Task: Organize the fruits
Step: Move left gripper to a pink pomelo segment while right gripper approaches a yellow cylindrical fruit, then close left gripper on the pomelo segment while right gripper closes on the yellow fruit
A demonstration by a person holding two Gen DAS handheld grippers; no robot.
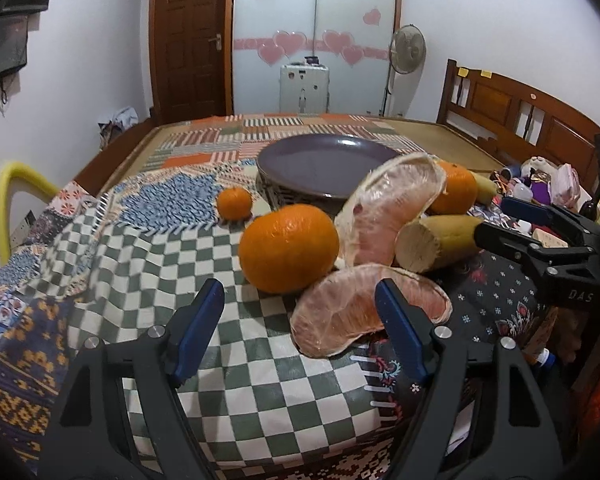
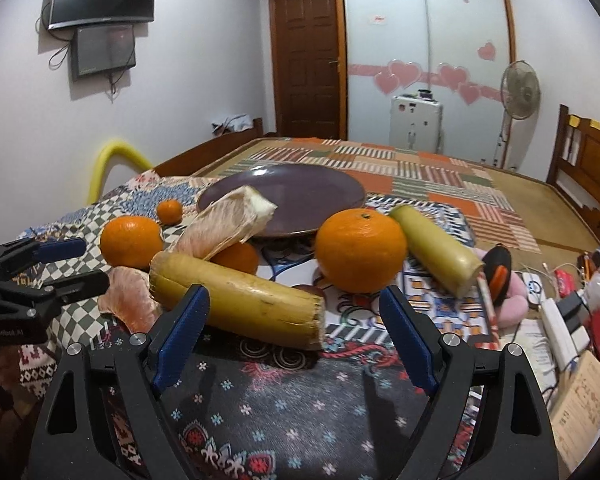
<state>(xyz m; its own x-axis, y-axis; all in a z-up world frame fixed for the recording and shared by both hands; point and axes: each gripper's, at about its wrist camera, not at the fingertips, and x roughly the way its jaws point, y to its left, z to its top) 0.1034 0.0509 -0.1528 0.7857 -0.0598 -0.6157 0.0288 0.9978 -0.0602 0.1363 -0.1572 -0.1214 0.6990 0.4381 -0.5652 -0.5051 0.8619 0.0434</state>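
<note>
Left gripper (image 1: 300,324) jaws spread wide, empty; pomelo segment (image 1: 360,316) on bed just beyond, touching right jaw. Right gripper (image 2: 294,330) jaws wide, empty; sugarcane piece (image 2: 236,296) lies between tips, nearer left jaw.

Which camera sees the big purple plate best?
The right wrist view. There the purple plate shows most of its bare face and rim, with only a pomelo piece crossing its near left edge. In the left wrist view the plate sits farther back, its right side hidden behind fruit.
</note>
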